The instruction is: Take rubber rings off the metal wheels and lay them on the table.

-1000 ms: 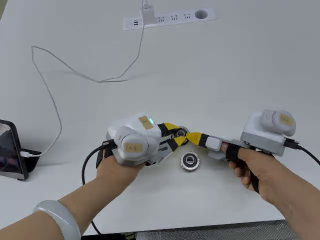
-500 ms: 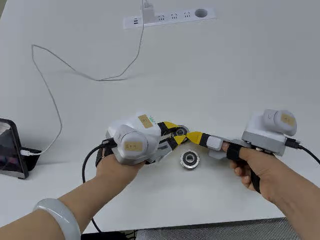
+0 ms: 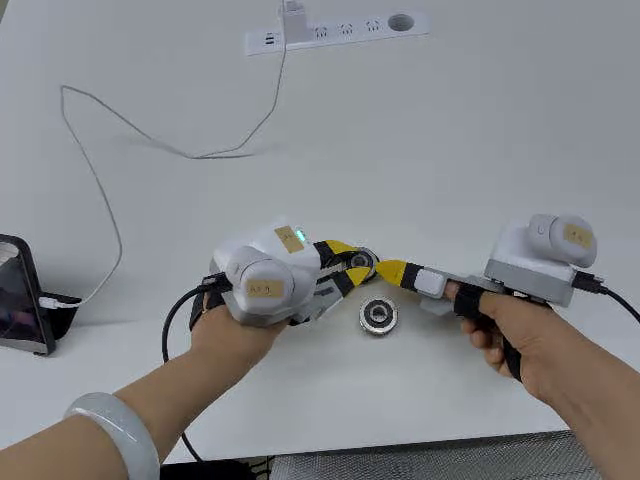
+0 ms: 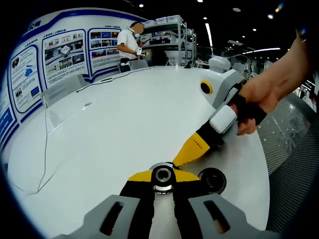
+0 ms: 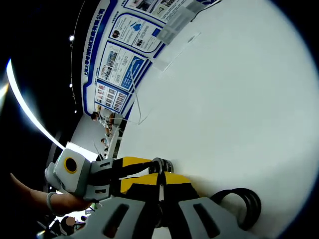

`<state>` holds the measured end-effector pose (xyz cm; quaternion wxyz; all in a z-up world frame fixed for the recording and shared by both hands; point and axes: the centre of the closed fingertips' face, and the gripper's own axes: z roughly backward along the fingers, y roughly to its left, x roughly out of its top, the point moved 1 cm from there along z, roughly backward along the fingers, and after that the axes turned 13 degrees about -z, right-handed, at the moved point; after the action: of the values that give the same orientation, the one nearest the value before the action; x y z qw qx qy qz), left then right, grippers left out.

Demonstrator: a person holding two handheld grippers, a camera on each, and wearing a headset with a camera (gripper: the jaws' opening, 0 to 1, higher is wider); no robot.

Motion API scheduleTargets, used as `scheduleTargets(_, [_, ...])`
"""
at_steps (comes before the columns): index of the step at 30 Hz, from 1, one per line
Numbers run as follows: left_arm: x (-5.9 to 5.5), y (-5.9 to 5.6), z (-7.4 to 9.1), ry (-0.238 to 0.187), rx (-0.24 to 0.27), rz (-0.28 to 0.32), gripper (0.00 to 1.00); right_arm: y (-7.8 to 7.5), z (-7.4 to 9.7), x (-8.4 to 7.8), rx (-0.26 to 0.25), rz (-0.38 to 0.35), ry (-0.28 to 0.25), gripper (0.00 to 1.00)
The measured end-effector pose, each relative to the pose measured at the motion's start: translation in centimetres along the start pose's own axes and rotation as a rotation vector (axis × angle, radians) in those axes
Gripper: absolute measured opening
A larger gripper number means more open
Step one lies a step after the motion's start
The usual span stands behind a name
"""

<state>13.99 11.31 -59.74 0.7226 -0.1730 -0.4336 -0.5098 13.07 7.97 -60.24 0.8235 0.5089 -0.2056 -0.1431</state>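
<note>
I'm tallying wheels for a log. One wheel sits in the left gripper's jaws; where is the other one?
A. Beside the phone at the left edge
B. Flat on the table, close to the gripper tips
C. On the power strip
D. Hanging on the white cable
B: the loose wheel lies flat on the table, just on the person's side of the tips, while the left gripper clamps the other wheel.

White-grey left gripper, right gripper; yellow-black fingers; pale bangle; black cable.

White table, yellow-and-black jaws, silver wheel — black-rimmed, white power strip, pale grey cable
</note>
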Motion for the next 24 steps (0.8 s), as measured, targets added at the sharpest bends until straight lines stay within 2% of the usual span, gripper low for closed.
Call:
scheduleTargets(7, [-0.11,0.05,-0.02,0.000,-0.002,0.001,0.13,0.07,-0.25,0.23,-0.007,0.008,0.000,0.06])
scheduleTargets(11, [-0.05,0.03,0.00,0.000,-0.002,0.002,0.13,0.15,-0.25,0.42,-0.022,0.062,0.003,0.03])
scheduleTargets(24, [-0.07,0.03,-0.01,0.000,-0.003,0.005,0.13,0.30,-0.22,0.39,-0.050,0.124,-0.001,0.02])
